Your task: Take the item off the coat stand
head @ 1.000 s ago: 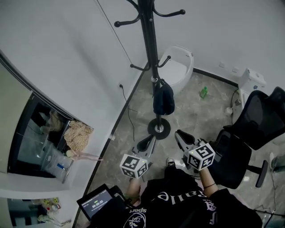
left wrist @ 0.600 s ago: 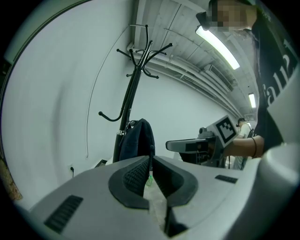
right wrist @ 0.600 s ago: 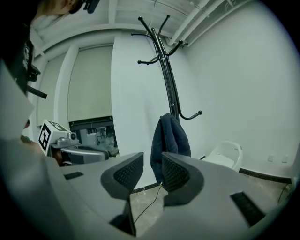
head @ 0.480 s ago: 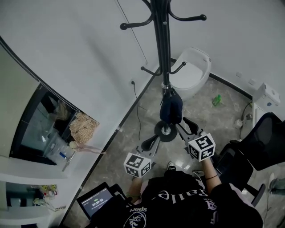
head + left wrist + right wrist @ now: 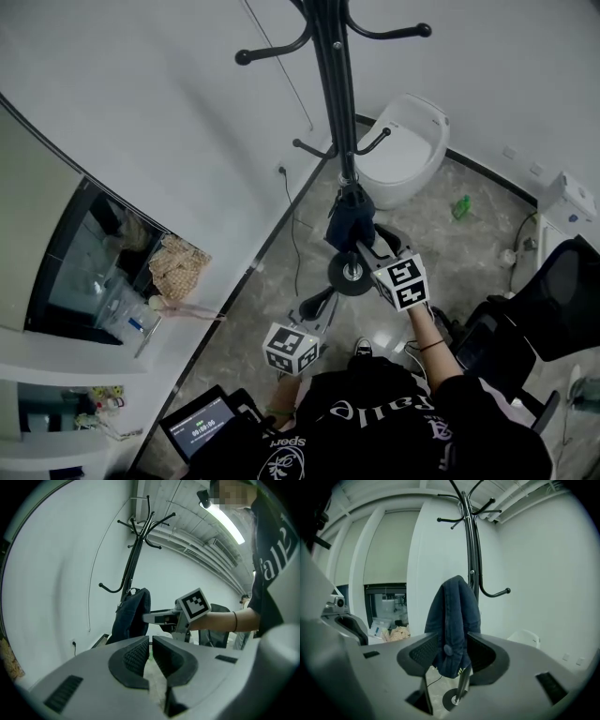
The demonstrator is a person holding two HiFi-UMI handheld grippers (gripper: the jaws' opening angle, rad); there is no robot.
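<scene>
A black coat stand [image 5: 336,94] rises by the white wall, and a dark blue cap [image 5: 345,220] hangs from one of its lower hooks. My right gripper [image 5: 361,242] is raised to the cap. In the right gripper view the cap [image 5: 454,620] hangs down between the two pads of the right gripper [image 5: 452,656], whose jaws are opening and stand wide apart. My left gripper [image 5: 319,302] is held lower and nearer to me, apart from the cap. Its jaws are shut with nothing between them [image 5: 151,653]. The left gripper view shows the cap [image 5: 133,613] and the stand [image 5: 136,555] ahead.
The stand's round base [image 5: 352,274] sits on the marble floor. A white round bin [image 5: 403,141] stands behind it, with a green bottle [image 5: 460,207] to the right. A black office chair [image 5: 553,300] is at right. A tablet [image 5: 197,431] is at bottom left.
My right gripper has moved forward and up to the cap, and its jaws have gone from shut to wide apart. The left gripper has hardly moved.
</scene>
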